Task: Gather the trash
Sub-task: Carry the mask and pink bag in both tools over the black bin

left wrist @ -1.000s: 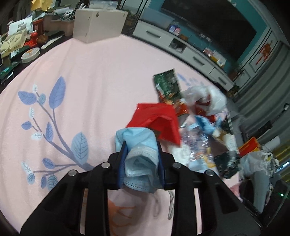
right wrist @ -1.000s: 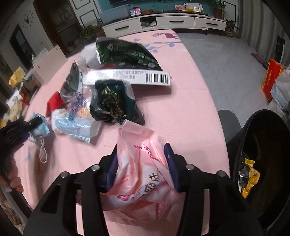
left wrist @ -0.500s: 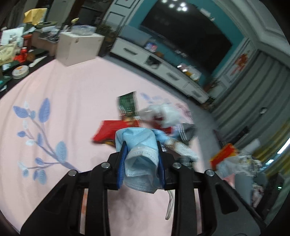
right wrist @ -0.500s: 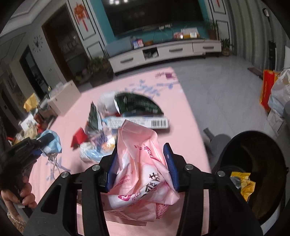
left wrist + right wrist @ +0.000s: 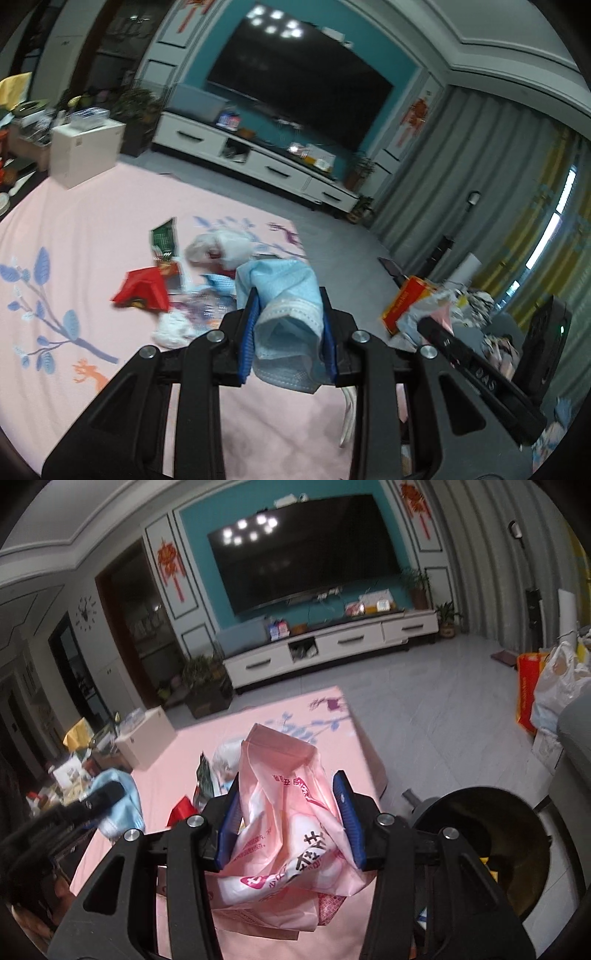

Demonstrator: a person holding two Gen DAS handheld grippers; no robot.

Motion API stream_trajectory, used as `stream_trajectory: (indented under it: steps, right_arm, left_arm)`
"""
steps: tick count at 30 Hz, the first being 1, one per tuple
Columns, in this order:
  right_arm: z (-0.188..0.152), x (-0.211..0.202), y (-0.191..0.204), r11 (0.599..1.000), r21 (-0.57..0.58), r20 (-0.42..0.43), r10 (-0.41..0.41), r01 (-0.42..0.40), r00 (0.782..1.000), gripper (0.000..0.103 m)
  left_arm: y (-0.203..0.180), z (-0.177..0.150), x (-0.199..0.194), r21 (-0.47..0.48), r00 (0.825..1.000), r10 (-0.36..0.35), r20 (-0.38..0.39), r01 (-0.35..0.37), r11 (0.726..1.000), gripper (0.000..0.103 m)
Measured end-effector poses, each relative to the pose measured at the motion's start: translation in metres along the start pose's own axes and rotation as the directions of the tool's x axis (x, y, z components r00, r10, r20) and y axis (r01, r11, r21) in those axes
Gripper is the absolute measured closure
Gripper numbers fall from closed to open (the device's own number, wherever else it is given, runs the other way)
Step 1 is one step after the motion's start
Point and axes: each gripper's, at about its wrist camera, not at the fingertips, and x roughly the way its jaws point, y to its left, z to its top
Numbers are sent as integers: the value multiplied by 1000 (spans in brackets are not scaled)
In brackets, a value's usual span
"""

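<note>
A home living room; a large black wall-mounted television (image 5: 306, 550) on teal panelling above a long white drawer cabinet (image 5: 332, 646); grey floor-length curtains (image 5: 461, 192).

I counted two grippers: the left gripper (image 5: 289, 325) held one blue mask (image 5: 284, 295), the right gripper (image 5: 288, 812) one pink bag (image 5: 284, 812). I saw one red wrapper (image 5: 142, 293) and one green packet (image 5: 164, 238) far left, one black bin (image 5: 491, 834) near right, one TV (image 5: 303, 546).
</note>
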Motion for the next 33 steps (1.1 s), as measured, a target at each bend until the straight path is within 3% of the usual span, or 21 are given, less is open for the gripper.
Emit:
stream_trajectory:
  steps: [8, 17, 25, 33]
  right_arm:
    - [12, -48, -24, 996, 38, 137, -81, 77, 987, 55]
    - [15, -89, -74, 967, 141, 235, -243, 214, 941, 54]
    - [6, -104, -125, 905, 284, 220, -382, 316, 898, 54]
    - [-5, -100, -166, 814, 361, 125, -527, 456, 841, 54]
  left_arm:
    - [-52, -17, 4, 73, 990, -129, -56, 133, 988, 73]
    - [-111, -43, 30, 147, 971, -190, -148, 212, 966, 72]
    - [-156, -76, 75, 144, 927, -253, -278, 300, 943, 73]
    - [-183, -108, 123, 140, 881, -260, -394, 337, 931, 72]
